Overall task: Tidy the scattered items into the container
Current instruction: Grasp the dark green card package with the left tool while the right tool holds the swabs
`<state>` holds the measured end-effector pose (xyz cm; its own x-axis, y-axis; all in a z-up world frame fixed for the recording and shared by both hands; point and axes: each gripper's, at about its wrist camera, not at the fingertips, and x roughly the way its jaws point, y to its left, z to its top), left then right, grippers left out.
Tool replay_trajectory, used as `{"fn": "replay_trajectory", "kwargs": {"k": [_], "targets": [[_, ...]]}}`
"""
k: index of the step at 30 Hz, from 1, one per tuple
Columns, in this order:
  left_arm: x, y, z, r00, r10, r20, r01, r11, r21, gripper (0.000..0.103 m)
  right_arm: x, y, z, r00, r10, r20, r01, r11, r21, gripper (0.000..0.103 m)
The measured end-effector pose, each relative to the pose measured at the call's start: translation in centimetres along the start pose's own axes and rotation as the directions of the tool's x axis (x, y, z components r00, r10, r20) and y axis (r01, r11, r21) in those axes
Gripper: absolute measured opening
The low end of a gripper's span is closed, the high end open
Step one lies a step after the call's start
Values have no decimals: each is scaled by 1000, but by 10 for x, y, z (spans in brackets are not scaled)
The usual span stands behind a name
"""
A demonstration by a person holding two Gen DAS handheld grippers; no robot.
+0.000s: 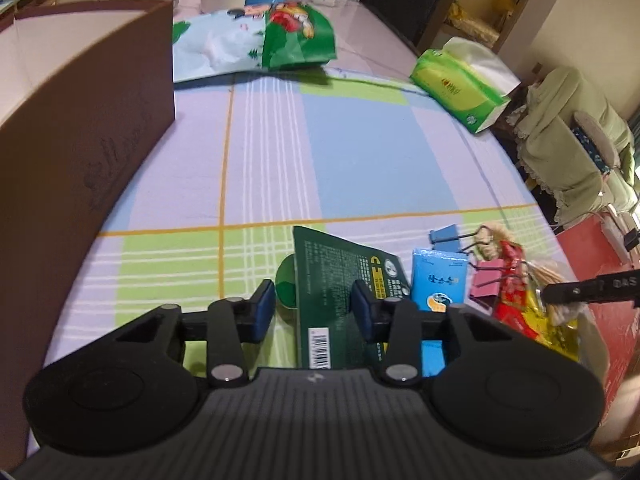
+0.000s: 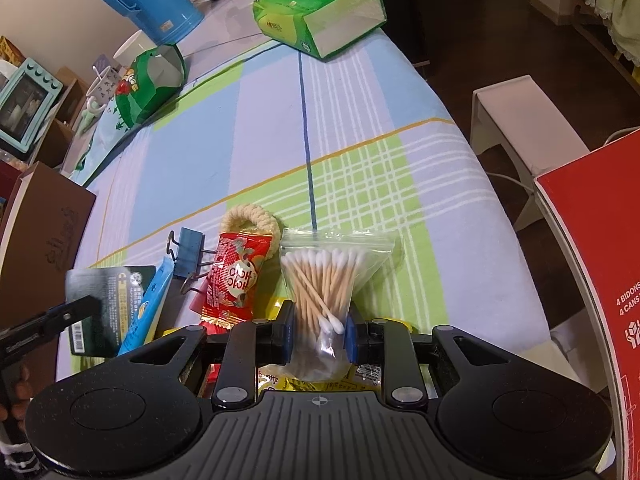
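Left hand-held gripper (image 1: pixel 314 308): your pads sit spread either side of the dark green card (image 1: pixel 334 300), not clamped on it.
Right hand-held gripper (image 2: pixel 320 330): you are clenched on the bag of cotton swabs (image 2: pixel 328 280).
Pile: blue packet (image 1: pixel 438 284), binder clips (image 1: pixel 446 236) and red snack packet (image 2: pixel 236 276) lie near the worktop's (image 1: pixel 360 152) front edge.
Container: the brown box (image 1: pixel 80 132) stands along your left edge.
Far edge: tissue pack (image 2: pixel 320 20).

Checked tablecloth (image 1: pixel 360 152) over table — brown box (image 1: pixel 80 128), tissue pack (image 1: pixel 460 88), green bag (image 1: pixel 300 36), 2 binder clips (image 1: pixel 446 236) resting directly.
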<state>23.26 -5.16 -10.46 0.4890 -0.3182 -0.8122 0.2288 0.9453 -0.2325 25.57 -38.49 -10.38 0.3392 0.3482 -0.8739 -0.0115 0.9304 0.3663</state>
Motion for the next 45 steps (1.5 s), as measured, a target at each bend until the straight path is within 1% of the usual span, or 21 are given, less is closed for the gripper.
{"fn": "replay_trajectory", "kwargs": {"k": [4, 5, 6, 8, 9, 12, 16, 18, 25, 31, 36, 41, 45], "targets": [[-26, -4, -7, 1000, -8, 11, 8, 1000, 7, 31, -1, 0, -1, 1000, 3, 1, -3, 1000, -4, 23], [-32, -5, -10, 1000, -5, 11, 5, 1000, 5, 11, -1, 0, -1, 1000, 3, 2, -3, 1000, -5, 23], [-37, -4, -14, 1000, -3, 9, 3, 1000, -4, 8, -1, 0, -1, 1000, 4, 3, -4, 1000, -5, 23], [-46, 3, -24, 1000, -29, 3, 29, 998, -58, 7, -1, 0, -1, 1000, 5, 5, -5, 1000, -6, 23], [-48, 5, -28, 1000, -29, -2, 29, 997, -73, 7, -1, 0, -2, 1000, 6, 5, -6, 1000, -8, 23], [-43, 9, -39, 1000, -3, -16, 2, 996, -85, 9, -1, 1, -2, 1000, 6, 6, -5, 1000, -20, 23], [-40, 17, -43, 1000, -16, -5, 15, 990, -141, 9, -3, 2, -3, 1000, 5, 10, -5, 999, -34, 23], [-46, 17, -42, 999, -30, 15, 32, 987, -159, 7, -4, 2, -4, 1000, 5, 12, -5, 999, -36, 23], [-77, 8, -35, 997, -20, 78, 30, 990, -135, 0, -13, 2, -2, 999, 10, 38, -8, 998, -57, 23], [-92, 5, -38, 996, 14, 91, -1, 990, -140, 0, -24, 2, -3, 998, 29, 63, -25, 997, -71, 23], [-109, -1, -42, 992, 19, 121, -1, 990, -144, 0, -36, 1, -3, 995, 50, 83, -44, 996, -83, 23], [-115, -2, -51, 992, 60, 114, -42, 988, -152, 0, -43, 3, -2, 992, 78, 97, -67, 992, -106, 23], [-115, 3, -63, 989, 98, 108, -76, 979, -188, 0, -45, 3, -4, 990, 101, 97, -89, 989, -116, 23]]}}
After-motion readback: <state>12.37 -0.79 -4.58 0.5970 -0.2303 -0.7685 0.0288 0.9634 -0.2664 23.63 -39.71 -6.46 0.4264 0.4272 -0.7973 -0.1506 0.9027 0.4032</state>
